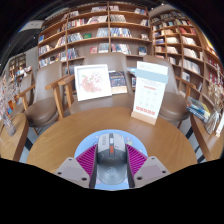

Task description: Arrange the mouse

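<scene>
Jaws about half-hidden mouse (111,150)

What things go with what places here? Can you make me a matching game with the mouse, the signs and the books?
Things:
1. mouse
2. picture sign
3. tall white sign
4. bookshelves

Places:
A. far behind the round table
B. between the fingers, on the light blue mat
C. standing on the table, right of the other sign
D. standing on the table, left of the other sign

Pairs: 1-B, 2-D, 3-C, 4-A
</scene>
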`<state>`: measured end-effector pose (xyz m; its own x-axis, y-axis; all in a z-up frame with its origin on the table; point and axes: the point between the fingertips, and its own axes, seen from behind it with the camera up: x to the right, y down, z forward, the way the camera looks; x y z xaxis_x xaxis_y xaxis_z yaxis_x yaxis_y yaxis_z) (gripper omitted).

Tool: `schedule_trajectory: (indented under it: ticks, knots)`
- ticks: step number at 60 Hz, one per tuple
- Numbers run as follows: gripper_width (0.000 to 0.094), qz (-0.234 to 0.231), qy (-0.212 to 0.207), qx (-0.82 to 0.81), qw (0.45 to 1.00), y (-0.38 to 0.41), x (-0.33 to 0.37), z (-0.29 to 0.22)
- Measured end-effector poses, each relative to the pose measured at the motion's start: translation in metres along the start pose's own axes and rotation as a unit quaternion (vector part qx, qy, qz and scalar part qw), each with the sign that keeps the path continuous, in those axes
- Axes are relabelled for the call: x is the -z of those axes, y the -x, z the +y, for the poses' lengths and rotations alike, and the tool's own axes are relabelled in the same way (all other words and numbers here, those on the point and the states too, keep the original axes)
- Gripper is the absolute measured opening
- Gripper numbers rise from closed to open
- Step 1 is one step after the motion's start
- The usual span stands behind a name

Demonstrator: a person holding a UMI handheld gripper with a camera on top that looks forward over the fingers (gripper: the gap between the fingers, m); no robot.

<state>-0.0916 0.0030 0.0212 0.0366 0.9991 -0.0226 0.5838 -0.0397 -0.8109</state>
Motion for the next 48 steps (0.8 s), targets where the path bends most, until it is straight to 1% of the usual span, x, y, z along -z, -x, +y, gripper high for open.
schedule_trajectory:
  ticks: [14,19,22,24,25,29,30,31,33,40,48]
  knots:
    - [0.0459,0.003,0.03,-0.016,0.999,-0.004,-0.024,0.021]
    - [0.0471,0.013,0.021,0.005,1.0,-0.007,-0.028,0.02]
    - [0.0498,0.015,0.021,0.009,1.0,-0.007,-0.029,0.021]
    - [0.0528,0.016,0.021,0.009,1.0,-0.007,-0.027,0.02]
    - [0.0559,0.018,0.021,0.009,1.0,-0.007,-0.027,0.02]
    - [0.0799,0.036,0.017,0.004,0.999,-0.016,-0.022,0.016]
    - [0.0848,0.039,0.015,0.005,0.999,-0.016,-0.017,0.015]
    - [0.0863,0.042,0.013,0.006,0.999,-0.016,-0.014,0.013]
    - [0.0837,0.044,0.009,0.008,0.999,-0.017,-0.006,0.011]
    - [0.0852,0.035,0.001,-0.005,0.999,-0.019,0.041,0.007]
    - [0.0852,0.029,-0.006,-0.02,0.999,-0.018,0.121,0.016]
